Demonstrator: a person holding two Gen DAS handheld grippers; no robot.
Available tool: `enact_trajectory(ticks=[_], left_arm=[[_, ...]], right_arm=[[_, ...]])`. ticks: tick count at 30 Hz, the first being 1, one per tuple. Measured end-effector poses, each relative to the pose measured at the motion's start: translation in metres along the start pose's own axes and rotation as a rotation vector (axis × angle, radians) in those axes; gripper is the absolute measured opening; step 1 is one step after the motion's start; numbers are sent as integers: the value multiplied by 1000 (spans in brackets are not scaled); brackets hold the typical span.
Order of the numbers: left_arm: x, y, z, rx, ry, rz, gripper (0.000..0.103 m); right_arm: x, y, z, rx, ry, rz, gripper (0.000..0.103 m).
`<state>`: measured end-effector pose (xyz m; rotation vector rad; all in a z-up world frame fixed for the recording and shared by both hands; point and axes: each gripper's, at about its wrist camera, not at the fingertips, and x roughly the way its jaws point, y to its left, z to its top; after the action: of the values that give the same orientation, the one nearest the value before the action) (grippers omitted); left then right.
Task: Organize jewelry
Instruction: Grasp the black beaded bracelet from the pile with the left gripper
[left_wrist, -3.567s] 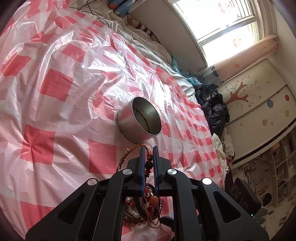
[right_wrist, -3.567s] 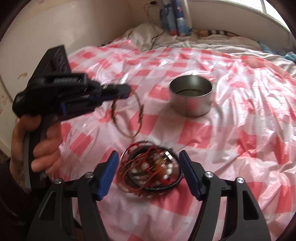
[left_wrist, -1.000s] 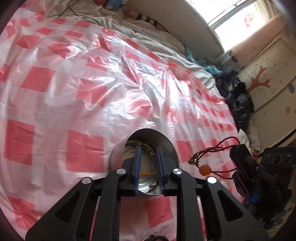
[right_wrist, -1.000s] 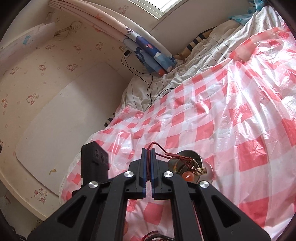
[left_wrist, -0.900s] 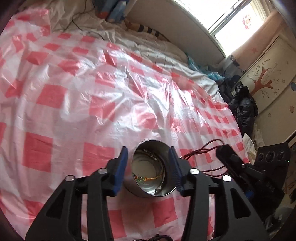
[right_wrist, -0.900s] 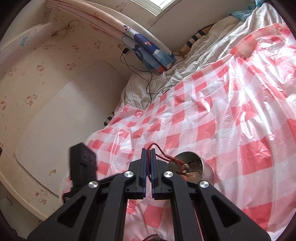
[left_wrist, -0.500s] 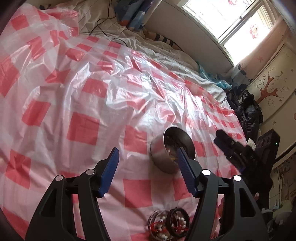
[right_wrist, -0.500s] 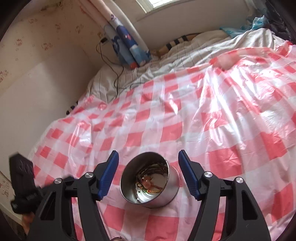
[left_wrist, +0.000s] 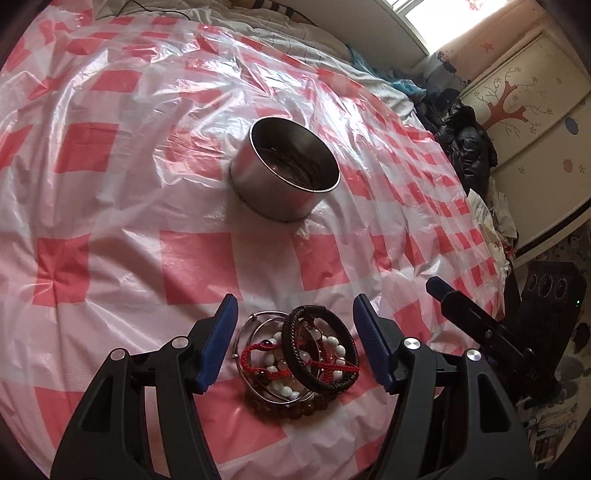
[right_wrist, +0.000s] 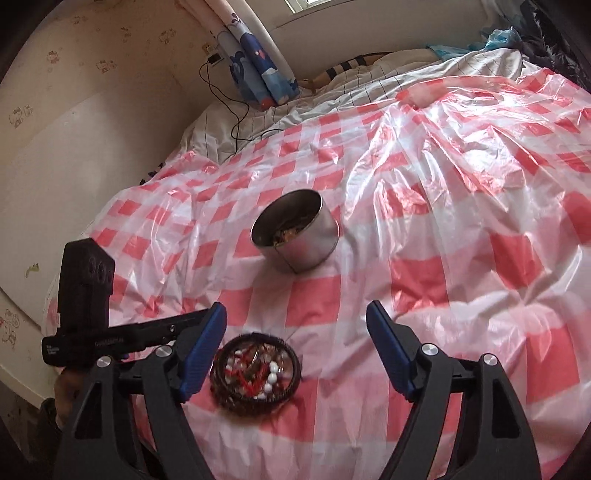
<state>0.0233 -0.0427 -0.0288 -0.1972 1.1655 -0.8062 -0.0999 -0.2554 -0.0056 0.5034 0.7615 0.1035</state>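
Jewelry (right_wrist: 286, 230) lies tangled inside round metal tin (left_wrist: 273, 184).

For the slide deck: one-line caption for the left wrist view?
Open left gripper poised over piled bracelets on the checked plastic sheet, steel tin beyond.

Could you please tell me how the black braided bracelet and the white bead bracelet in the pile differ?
The black braided bracelet is a thick, dark woven band; the white bead bracelet is a string of separate round pale beads. The black braided bracelet lies tilted on top of the pile, fully visible, while the white bead bracelet sits lower, partly covered by red cord. Both rest in the same heap on the checked sheet, outside the metal tin.
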Motion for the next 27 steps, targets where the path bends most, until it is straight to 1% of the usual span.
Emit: enact_trajectory(ticks=[3, 7, 9, 11, 12, 13, 14, 15, 17, 18, 21, 25, 27], left_arm=[[8, -10, -5, 48, 25, 23, 61], [16, -11, -9, 61, 60, 31, 61], [19, -11, -9, 60, 65, 24, 57], [21, -12, -10, 72, 72, 20, 45], [22, -13, -10, 76, 72, 25, 42], [23, -13, -10, 81, 73, 31, 33], [25, -14, -10, 85, 77, 38, 26], [25, -13, -10, 88, 77, 47, 23], [25, -14, -9, 98, 71, 71, 11], [24, -14, -9, 101, 68, 72, 10], [18, -11, -6, 96, 52, 44, 10], [10, 0, 0, 21, 37, -71, 9], [5, 8, 3, -30, 23, -144, 9]], right_arm=[[1, -3, 0, 27, -10, 7, 79], [4, -10, 3, 67, -3, 25, 79], [5, -12, 4, 83, -3, 32, 80], [6, -14, 5, 97, -3, 39, 81], [7, -15, 5, 104, -2, 45, 81], [8, -15, 5, 109, 0, 49, 81], [9, -16, 5, 115, 4, 52, 81], [10, -17, 5, 118, 7, 53, 82], [11, -18, 4, 124, 11, 56, 82], [12, -18, 4, 126, 11, 58, 82], [12, -17, 3, 126, 10, 60, 82], [12, -18, 3, 132, 6, 63, 82], [11, -19, 4, 146, -1, 75, 82]])
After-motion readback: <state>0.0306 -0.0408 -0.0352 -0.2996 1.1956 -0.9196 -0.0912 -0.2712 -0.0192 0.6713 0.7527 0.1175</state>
